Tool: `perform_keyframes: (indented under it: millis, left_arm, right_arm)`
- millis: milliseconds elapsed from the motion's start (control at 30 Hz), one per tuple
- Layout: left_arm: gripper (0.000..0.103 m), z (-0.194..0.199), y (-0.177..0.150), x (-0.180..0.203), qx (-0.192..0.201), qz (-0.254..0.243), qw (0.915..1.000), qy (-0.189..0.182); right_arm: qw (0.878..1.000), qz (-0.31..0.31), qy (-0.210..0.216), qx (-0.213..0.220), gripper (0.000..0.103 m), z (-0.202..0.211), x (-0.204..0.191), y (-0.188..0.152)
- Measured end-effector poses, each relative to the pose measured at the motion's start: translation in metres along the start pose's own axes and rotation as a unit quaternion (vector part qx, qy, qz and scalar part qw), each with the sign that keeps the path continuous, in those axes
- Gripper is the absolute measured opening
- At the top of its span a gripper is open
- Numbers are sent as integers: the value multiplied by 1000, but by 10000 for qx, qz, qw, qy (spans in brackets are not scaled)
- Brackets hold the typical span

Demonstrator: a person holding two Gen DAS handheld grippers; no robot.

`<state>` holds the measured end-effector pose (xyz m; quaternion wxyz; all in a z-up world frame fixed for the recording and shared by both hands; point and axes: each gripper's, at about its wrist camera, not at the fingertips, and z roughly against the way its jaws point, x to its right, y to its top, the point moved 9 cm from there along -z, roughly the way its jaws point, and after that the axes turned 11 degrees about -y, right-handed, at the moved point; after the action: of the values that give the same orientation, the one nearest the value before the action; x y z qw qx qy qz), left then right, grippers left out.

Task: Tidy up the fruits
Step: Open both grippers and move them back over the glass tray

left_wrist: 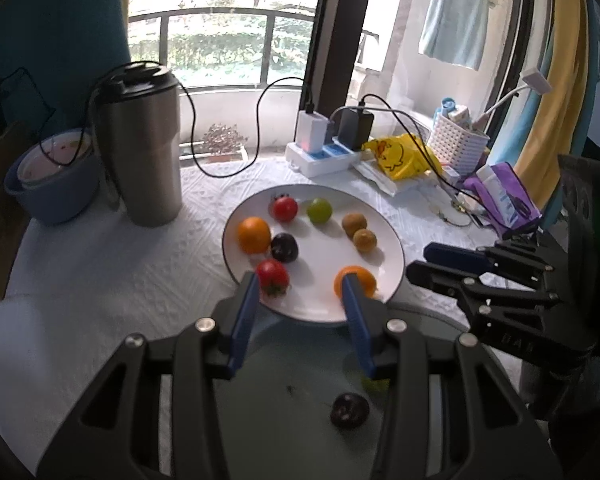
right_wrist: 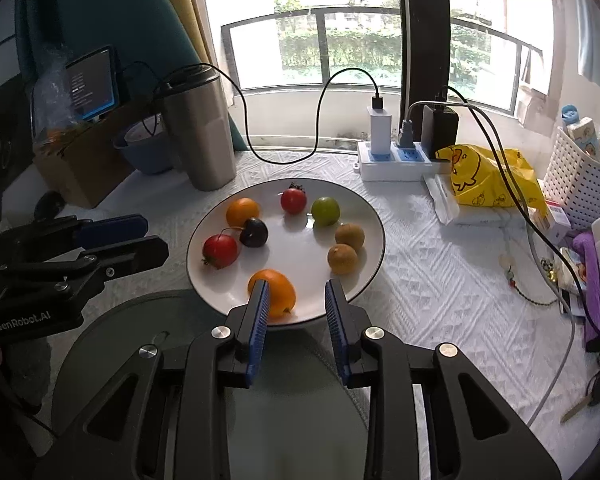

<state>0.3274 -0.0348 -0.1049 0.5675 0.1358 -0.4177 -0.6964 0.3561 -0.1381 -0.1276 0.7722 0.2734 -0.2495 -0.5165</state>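
Resting on round glossy white plate (right_wrist: 374, 240): smooth spherical fruits (right_wrist: 326, 211).

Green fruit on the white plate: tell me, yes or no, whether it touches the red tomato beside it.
No. In the right wrist view the green fruit sits apart from the red tomato, bare white plate between them.

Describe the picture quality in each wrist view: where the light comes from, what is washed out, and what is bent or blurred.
Left wrist view: daylight from the window behind the table, greenery outside washed out; fisheye bends the railing; the dark fruit near the lens is blurred. Right wrist view: same backlight, window panes blown white; fruits cast soft shadows toward the camera on the plate; edges curve strongly.
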Motion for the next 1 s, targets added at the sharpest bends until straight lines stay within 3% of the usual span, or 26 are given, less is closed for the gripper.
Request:
perform_keyframes:
  millis: [500, 733, 800, 867, 1000]
  left_arm:
    - [45, 17, -41, 0, 73, 425, 9990, 99]
    - [46, 24, -63, -7, 113, 652, 9968, 437]
    - [49, 26, -69, -7, 109, 687, 9964, 487]
    - [65, 29, -73, -7, 139, 728, 9959, 516]
    - [68, 38, -78, -11, 270, 866, 9939, 635]
  right_arm:
    - [9996, 189, 162, -129, 30, 15, -18, -30]
    - [9987, 275, 342, -272, 30, 19, -30, -52]
    - [9983, 274, 411, -319, 31, 19, -34, -57]
    - [9978, 268, 492, -351, 31, 19, -37, -61]
    - [9968, 320, 604, -413, 31, 17, -45, -65]
